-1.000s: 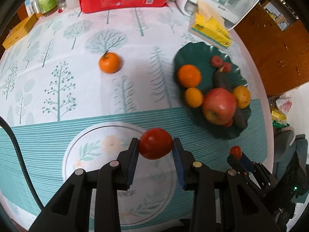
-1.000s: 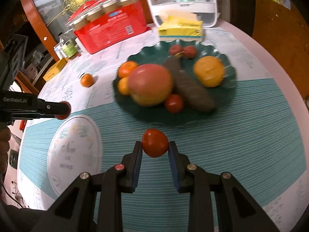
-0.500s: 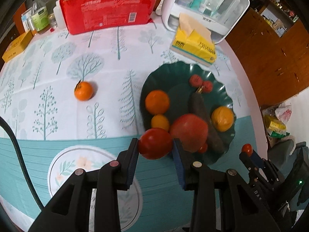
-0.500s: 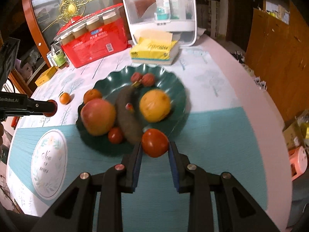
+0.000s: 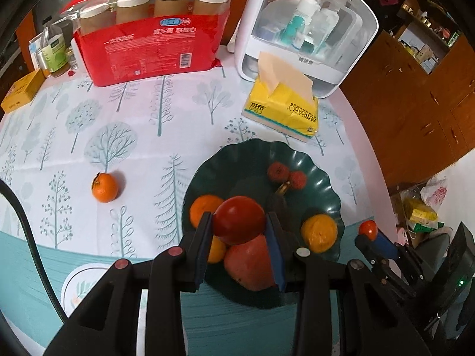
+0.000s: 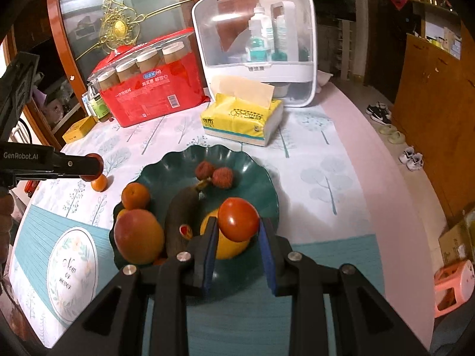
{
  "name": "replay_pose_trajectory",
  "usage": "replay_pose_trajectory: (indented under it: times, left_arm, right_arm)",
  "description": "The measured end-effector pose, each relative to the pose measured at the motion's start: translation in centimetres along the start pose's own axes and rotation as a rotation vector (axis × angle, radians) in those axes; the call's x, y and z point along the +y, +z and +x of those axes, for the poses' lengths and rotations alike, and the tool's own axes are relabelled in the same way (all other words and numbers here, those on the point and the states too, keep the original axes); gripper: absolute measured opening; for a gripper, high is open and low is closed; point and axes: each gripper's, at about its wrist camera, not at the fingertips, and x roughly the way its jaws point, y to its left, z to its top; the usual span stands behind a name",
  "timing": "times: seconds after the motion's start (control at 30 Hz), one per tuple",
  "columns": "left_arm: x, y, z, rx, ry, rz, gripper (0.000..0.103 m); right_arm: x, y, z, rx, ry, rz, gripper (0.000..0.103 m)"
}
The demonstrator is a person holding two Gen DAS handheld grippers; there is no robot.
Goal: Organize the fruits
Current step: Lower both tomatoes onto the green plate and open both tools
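The left gripper (image 5: 239, 225) pinched a red tomato (image 5: 239, 220) between its blue pads, jaws pressed on both its sides, holding it above the near left part of the dark green plate (image 5: 311, 160). The right gripper (image 6: 236, 225) likewise pinched a second red tomato (image 6: 238, 219), jaws clamped on it, above the near right part of the same plate (image 6: 261, 178). In the left wrist view the right gripper (image 5: 369, 234) showed at the right edge with its tomato (image 5: 368, 228) beside the plate's rim.

On the plate lay a large red-yellow apple (image 6: 139, 235) at the near left, a dark elongated fruit (image 6: 181, 207) in the middle, a yellow-orange citrus (image 6: 228, 244) partly behind the right gripper's tomato, and an orange (image 6: 136, 195) at the left. At the plate's far side sat 2 small rough red fruits (image 6: 213, 173), touching each other.

To the left of the plate, apart from it, 1 small mandarin (image 5: 104, 187) rested alone on the tree-printed tablecloth (image 5: 133, 112). A round white placemat (image 6: 71, 270) lay at the near left.

Farther off stood a yellow tissue pack (image 5: 282, 109), just in front of a white storage case (image 5: 302, 26) with bottles inside. Left of that stood a red package of cups (image 5: 148, 35), and a small yellow box (image 5: 20, 90) at the far left.
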Motion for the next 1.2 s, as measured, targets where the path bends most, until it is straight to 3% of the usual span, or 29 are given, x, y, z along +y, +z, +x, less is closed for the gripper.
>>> replay_pose_trajectory:
  times: [0.3,0.47,0.57,0.7,0.93,1.2]
  left_arm:
    - [-0.6,-0.6,3.1,0.028,-0.037,0.013,0.034]
    - [-0.8,-0.6,4.0,0.042,-0.037,0.035,0.034]
    - [-0.9,-0.5,3.9,0.035,-0.037,0.036,0.044]
    - [-0.9,-0.5,3.4,0.019,-0.033,0.043,0.051]
    - [-0.7,-0.9,2.4,0.017,-0.015,0.037,0.056]
    - [0.2,-2.8,0.1,0.0,0.002,0.023,0.061]
  right_arm:
    - [0.4,0.0,2.9,-0.01,0.11,0.013,0.028]
    - [0.9,-0.1,3.8,-0.014,0.126,0.002,0.028]
    - [1.1,-0.1,4.2,-0.005,0.136,0.004,0.029]
    - [1.3,-0.1,4.3,0.002,0.133,0.002,0.044]
    - [1.3,-0.1,3.6,0.0,0.132,0.025,0.052]
    - [1.7,-0.3,2.2,0.016,0.126,0.063,0.054]
